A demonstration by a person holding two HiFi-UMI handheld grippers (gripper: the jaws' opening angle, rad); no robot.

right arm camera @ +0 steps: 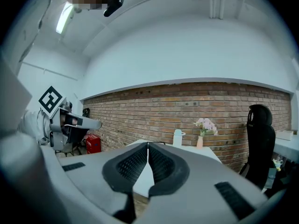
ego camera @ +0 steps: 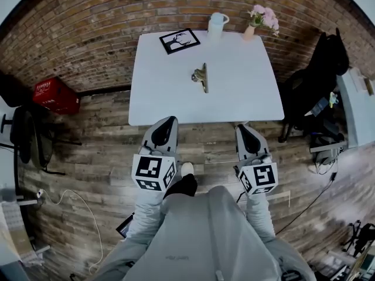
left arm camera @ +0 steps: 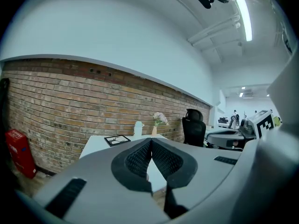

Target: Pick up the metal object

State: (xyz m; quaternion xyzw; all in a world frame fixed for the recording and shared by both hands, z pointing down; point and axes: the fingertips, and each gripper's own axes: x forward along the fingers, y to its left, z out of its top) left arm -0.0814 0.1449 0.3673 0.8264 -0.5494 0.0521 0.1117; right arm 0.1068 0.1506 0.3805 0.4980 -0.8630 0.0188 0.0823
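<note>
Your left gripper (ego camera: 169,122) and right gripper (ego camera: 242,129) are both pressed together and empty, held short of the tabletop (ego camera: 246,92) where the metal clip (ego camera: 201,76) lies.

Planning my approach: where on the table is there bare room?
Bare: the near half, from the metal clip to the table's front edge, and both side margins. Crowded: the back edge, with picture frame, jug and flower vase.

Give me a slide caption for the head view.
Left tool and right tool, both shut and empty, poised before a white table holding a metal clip, picture, jug and flowers.
</note>
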